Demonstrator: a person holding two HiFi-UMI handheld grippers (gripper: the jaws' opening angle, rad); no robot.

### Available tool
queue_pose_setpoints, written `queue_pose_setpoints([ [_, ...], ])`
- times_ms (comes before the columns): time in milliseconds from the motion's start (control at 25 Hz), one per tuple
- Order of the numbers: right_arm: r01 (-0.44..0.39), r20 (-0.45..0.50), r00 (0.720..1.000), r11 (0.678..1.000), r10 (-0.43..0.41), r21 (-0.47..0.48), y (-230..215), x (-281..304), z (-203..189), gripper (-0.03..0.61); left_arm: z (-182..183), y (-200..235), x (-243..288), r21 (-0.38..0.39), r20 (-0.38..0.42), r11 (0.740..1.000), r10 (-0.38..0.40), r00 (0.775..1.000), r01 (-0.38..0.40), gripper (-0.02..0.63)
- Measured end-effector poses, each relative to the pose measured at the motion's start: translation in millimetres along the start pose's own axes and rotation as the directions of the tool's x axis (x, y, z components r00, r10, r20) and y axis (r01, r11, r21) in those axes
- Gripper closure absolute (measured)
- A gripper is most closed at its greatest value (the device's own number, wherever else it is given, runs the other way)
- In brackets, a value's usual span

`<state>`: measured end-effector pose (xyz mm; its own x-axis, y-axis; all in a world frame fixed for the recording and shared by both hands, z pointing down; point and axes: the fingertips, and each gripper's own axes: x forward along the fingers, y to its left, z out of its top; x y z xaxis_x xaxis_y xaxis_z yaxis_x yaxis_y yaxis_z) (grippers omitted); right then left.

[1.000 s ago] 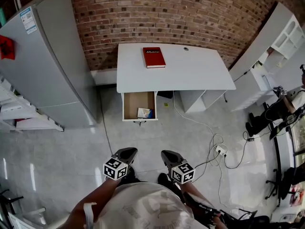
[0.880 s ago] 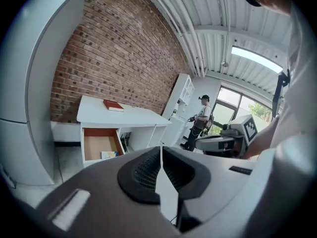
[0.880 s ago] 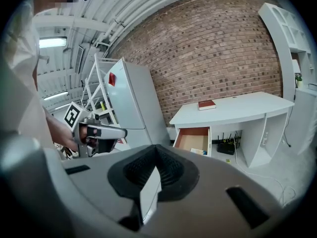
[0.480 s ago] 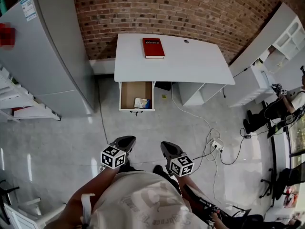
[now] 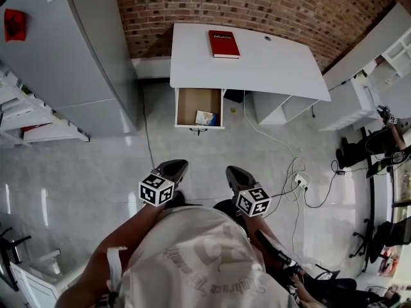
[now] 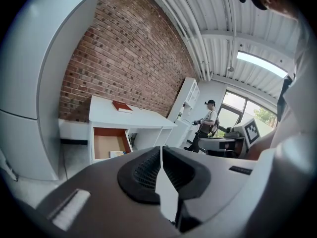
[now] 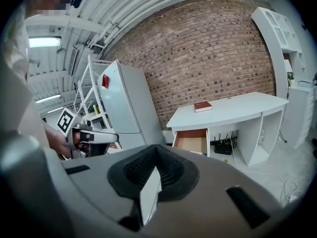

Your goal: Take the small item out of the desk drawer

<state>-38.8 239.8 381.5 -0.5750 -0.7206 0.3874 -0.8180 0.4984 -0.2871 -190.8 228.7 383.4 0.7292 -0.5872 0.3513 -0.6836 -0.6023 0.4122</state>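
The small item (image 5: 205,117) lies inside the open drawer (image 5: 190,105) of the white desk (image 5: 270,76), close to the drawer's front edge and toward its right front corner. It looks like a flat, pale packet with some blue on it; its print is too small to read. It is well apart from both grippers, with a wide stretch of grey floor (image 5: 212,149) between them and the drawer front.

The left gripper (image 5: 174,165) and the right gripper (image 5: 234,171) are held side by side, apart, low in front of the person's body, both pointing forward toward the desk. The bare left forearm (image 5: 119,252) runs back under the person's light shirt.

In the left gripper view the jaws of the left gripper (image 6: 161,155) are pressed together with nothing between them; past them the drawer (image 6: 110,145) stands pulled out with the small item (image 6: 116,153) near its front. In the right gripper view the right gripper (image 7: 156,155) likewise has its jaws together and empty, and the drawer (image 7: 192,141) shows beyond under the desk's left end.

A red book (image 5: 223,43) lies on the desk near its back edge, toward the left corner, directly above the drawer's side. A grey refrigerator (image 5: 77,50) stands to the desk's left against the brick wall (image 5: 257,5).
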Motion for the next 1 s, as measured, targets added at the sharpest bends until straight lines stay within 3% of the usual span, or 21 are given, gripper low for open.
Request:
queue_pose_setpoints([
  [200, 0.011, -0.013, 1.0, 1.0, -0.011, -0.011, 12.4, 12.6, 2.7, 0.574, -0.6, 8.8, -9.5, -0.005, 0.005, 1.0, -0.021, 1.0, 0.021, 0.597],
  [440, 0.04, 0.01, 0.999, 0.999, -0.04, 0.006, 11.6, 24.3, 14.3, 0.574, 6.4, 4.9, -9.5, 0.061, -0.018, 0.996, -0.065, 0.998, 0.065, 0.597],
  [640, 0.07, 0.032, 0.997, 0.997, -0.071, 0.044, 8.4, 20.2, 13.3, 0.574, 2.2, 7.0, -10.0, 0.068, -0.045, 0.994, -0.083, 0.996, 0.086, 0.597],
  [1000, 0.045, -0.002, 0.999, 0.996, -0.045, 0.082, 18.3, 39.2, -6.9, 0.575, -9.0, 30.4, -7.4, 0.03, -0.072, 0.997, -0.067, 0.995, 0.069, 0.597],
])
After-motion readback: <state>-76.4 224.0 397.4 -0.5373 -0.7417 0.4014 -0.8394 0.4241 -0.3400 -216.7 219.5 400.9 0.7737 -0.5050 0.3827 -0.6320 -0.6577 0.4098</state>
